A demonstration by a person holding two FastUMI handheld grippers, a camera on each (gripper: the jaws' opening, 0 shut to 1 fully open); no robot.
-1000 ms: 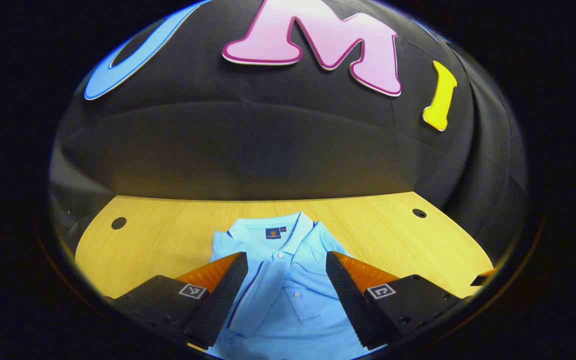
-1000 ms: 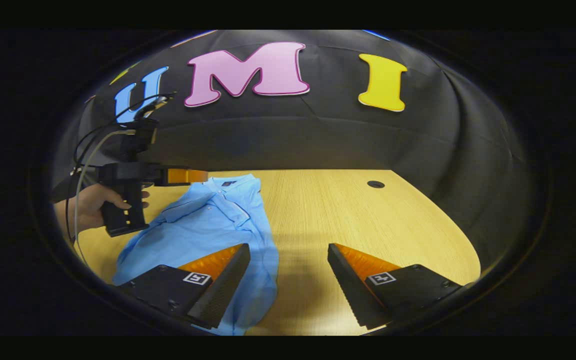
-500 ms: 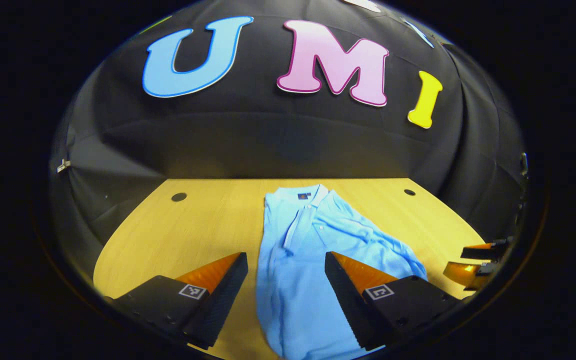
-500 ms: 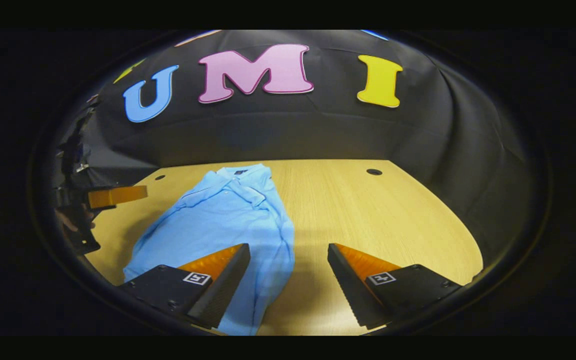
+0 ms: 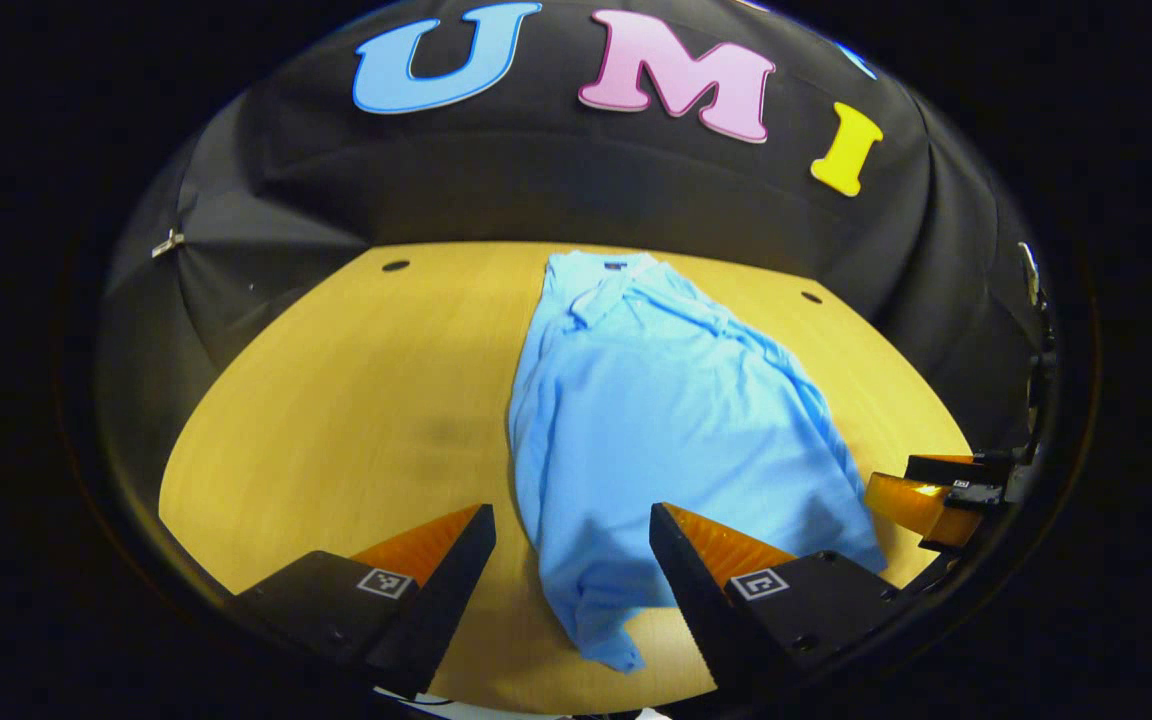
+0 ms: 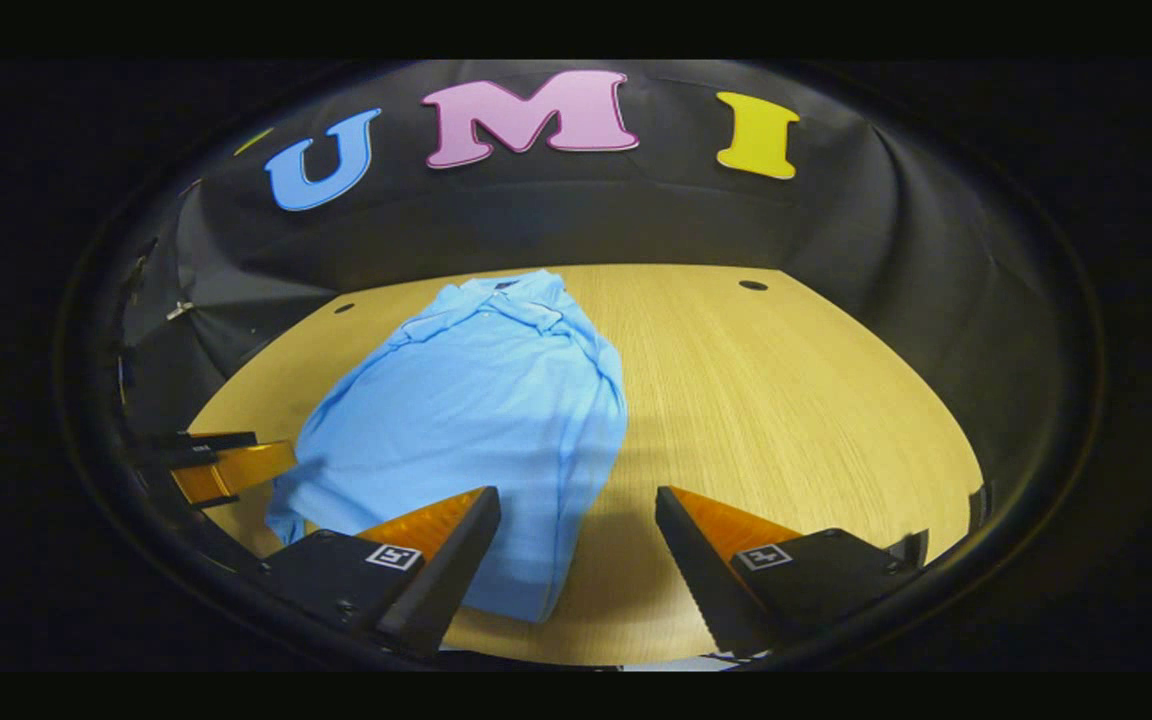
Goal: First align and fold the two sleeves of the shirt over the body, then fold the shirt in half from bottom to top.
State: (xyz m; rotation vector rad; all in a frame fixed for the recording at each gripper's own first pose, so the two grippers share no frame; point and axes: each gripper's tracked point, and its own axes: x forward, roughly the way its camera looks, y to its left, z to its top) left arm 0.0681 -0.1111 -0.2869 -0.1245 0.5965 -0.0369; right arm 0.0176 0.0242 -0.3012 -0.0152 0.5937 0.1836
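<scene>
A light blue polo shirt lies on the wooden table, collar toward the far wall and both sleeves folded in over the body, so it forms a long narrow shape. In the right gripper view the shirt reaches the near table edge. My left gripper hangs open above the shirt's near left hem corner, with nothing between its fingers. My right gripper stands open over the shirt's near right hem edge, holding nothing. Each gripper appears at the edge of the other's view: the right gripper, the left gripper.
The table has small round holes near its far corners. Bare wood lies on both sides of the shirt. The black booth wall closes off the back and the sides.
Both grippers have pulled back from the collar end toward the near table edge and risen. More of the shirt shows now. Both stay open.
</scene>
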